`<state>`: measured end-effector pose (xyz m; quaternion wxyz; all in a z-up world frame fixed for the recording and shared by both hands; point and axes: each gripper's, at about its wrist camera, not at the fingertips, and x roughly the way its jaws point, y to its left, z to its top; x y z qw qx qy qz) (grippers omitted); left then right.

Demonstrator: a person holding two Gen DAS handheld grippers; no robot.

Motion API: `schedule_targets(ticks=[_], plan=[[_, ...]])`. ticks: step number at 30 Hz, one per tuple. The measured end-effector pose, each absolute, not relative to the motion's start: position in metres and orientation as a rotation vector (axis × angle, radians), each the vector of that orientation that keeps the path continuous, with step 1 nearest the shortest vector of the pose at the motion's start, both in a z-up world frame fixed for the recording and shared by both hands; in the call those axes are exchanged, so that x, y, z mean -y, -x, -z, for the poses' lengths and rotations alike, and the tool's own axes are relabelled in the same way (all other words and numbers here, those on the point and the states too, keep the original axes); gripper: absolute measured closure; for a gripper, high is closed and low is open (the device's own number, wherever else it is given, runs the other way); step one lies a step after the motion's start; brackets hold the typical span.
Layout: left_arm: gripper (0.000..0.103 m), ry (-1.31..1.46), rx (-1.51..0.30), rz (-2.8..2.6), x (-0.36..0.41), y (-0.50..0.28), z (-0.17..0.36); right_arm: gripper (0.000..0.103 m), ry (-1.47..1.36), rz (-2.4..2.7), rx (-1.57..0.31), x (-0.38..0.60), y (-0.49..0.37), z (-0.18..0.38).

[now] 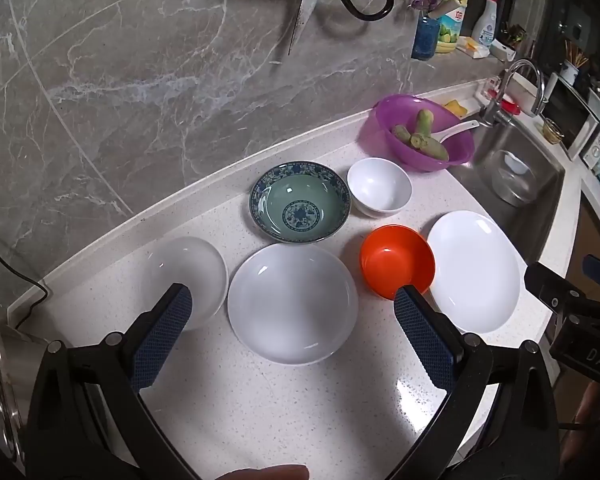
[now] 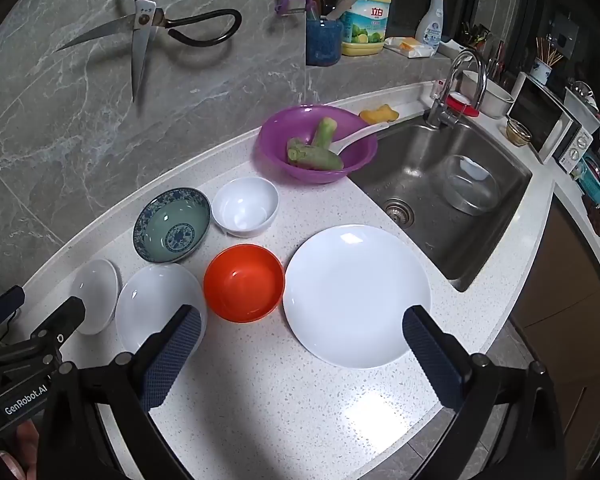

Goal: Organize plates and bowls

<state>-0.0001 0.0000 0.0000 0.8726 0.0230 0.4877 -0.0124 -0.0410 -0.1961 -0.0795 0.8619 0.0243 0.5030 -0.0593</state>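
Note:
Six dishes lie apart on the white speckled counter (image 1: 260, 400). A deep white plate (image 1: 293, 304) sits in the middle, a small white plate (image 1: 192, 276) to its left, an orange bowl (image 1: 397, 266) and a large flat white plate (image 1: 474, 270) to its right. Behind them stand a blue patterned bowl (image 1: 300, 202) and a small white bowl (image 1: 379, 187). My left gripper (image 1: 292, 300) hovers open above the deep white plate, holding nothing. My right gripper (image 2: 302, 320) hangs open over the near rim of the large white plate (image 2: 356, 294), beside the orange bowl (image 2: 244, 282).
A purple basin (image 2: 318, 148) with green vegetable pieces and a white spoon stands behind the dishes. A steel sink (image 2: 440, 200) with a glass bowl lies to the right. Scissors (image 2: 144, 28) hang on the marble wall. A metal pot (image 1: 4, 384) stands at far left.

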Motion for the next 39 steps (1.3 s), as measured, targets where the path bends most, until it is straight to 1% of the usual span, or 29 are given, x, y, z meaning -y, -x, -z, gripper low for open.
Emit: schedule_targets(ticks=[22, 33, 39], plan=[[0.001, -0.045, -1.022, 0.028, 0.0, 0.0, 0.0, 0.0, -0.048, 0.126, -1.057, 0.194, 0.041, 0.08], [0.001, -0.045, -1.025, 0.028, 0.018, 0.008, 0.004, 0.0, -0.048, 0.127, -1.058, 0.194, 0.04, 0.081], [0.001, -0.045, -1.027, 0.03, 0.015, 0.006, 0.005, 0.0, -0.049, 0.127, -1.058, 0.194, 0.04, 0.081]])
